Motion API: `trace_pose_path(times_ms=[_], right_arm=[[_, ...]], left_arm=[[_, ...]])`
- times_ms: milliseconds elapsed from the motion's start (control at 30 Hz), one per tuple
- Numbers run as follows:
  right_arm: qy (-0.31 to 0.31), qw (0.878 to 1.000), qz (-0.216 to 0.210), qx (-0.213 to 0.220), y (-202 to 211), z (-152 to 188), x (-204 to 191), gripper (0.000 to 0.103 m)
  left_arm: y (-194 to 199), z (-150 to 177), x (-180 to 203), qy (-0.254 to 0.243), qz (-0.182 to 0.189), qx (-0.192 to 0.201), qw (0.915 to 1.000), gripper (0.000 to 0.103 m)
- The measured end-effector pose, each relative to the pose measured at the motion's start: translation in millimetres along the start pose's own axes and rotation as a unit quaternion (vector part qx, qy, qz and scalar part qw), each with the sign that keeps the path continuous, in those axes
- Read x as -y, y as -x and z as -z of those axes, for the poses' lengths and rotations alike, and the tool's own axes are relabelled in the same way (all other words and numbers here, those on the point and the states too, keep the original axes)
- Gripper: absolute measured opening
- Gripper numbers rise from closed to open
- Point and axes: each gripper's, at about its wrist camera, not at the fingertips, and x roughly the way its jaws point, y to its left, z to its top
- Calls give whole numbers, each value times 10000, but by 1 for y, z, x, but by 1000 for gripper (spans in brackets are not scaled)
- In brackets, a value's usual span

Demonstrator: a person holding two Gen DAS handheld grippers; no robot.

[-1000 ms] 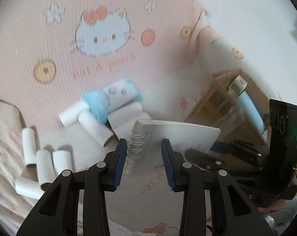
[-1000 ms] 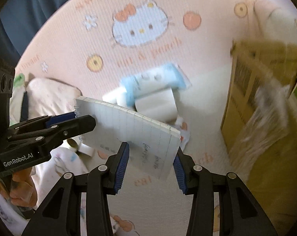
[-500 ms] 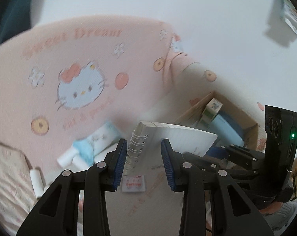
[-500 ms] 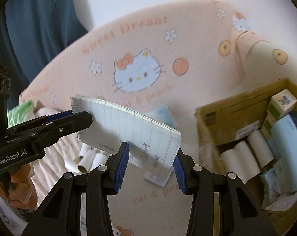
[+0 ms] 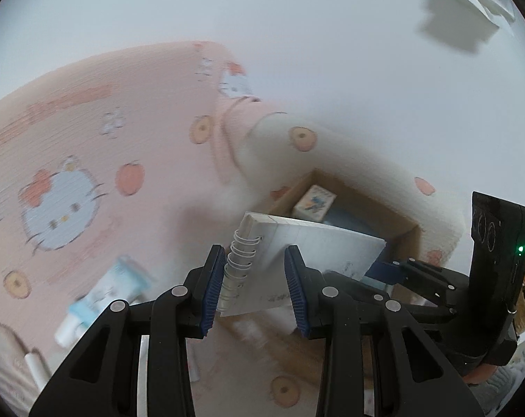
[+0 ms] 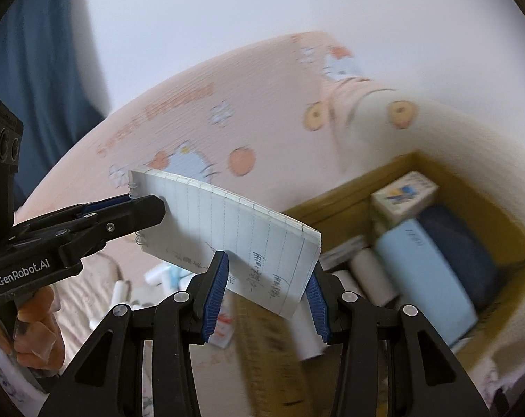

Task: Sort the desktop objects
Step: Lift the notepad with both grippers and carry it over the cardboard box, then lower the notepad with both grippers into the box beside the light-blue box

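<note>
Your left gripper (image 5: 252, 281) clamps the spiral notebook (image 6: 227, 229) at its wire-bound end; your right gripper (image 6: 265, 295) clamps the opposite end. Beyond, at two o'clock, the cardboard box (image 6: 345, 201) holds paper rolls (image 6: 370, 274).

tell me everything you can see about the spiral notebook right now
The spiral notebook is a thick pad of white lined paper with a silver wire coil along one short edge and handwriting near the other end. It is held in the air, tilted, by both grippers: the left gripper clamps the coil end, the right gripper the written end. It hangs above the pink bedding, beside an open cardboard box.
</note>
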Motion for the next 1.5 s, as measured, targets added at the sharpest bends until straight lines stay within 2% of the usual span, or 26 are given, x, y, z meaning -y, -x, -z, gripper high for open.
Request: trace_pose_path(times_ms=[300,433,667,900,1033,1067,1100,1133,1200,1267,1333,1500], right_arm=[[-384,9978,502,-172,13,-12,70,41],[-567,9957,704,-200,16,-15,106,41],[-986,9906,892,-325,17,-19,155,41],[-888,9869,1175,-654,5,-19,166,41],[-820,9837,1346,-871,-1,-16,171,41],[-775,9833,1369,-916,-2,-15,172,41],[-731,9833,1370,-947,-3,-14,173,41],[-707,9831,1372,-987,-5,-13,175,41],[-698,9842,1271,-1013,-5,-13,178,41],[-617,9825,1389,-1074,-6,-15,179,41],[-627,9827,1333,-1123,-4,-16,182,41],[-541,9809,1450,-1178,4,-16,181,41]], left_arm=[[-57,-36,56,-298,608,-120,9976,39],[-95,-49,77,-249,937,-373,9946,37],[-145,-60,99,-216,1164,-691,9906,36],[-177,-58,100,-165,1320,-973,9863,32],[-200,-48,101,-164,1244,-1339,9830,27],[-207,-44,103,-243,1137,-1442,9827,24],[-214,-40,106,-334,1134,-1569,9805,2],[-220,-36,109,-386,1239,-1707,9767,1],[-219,-33,118,-510,1198,-1592,9786,1],[-217,-32,127,-785,1066,-1562,9788,1],[-215,-31,131,-918,1004,-1544,9786,1],[-215,-29,128,-787,1111,-1566,9782,1]])
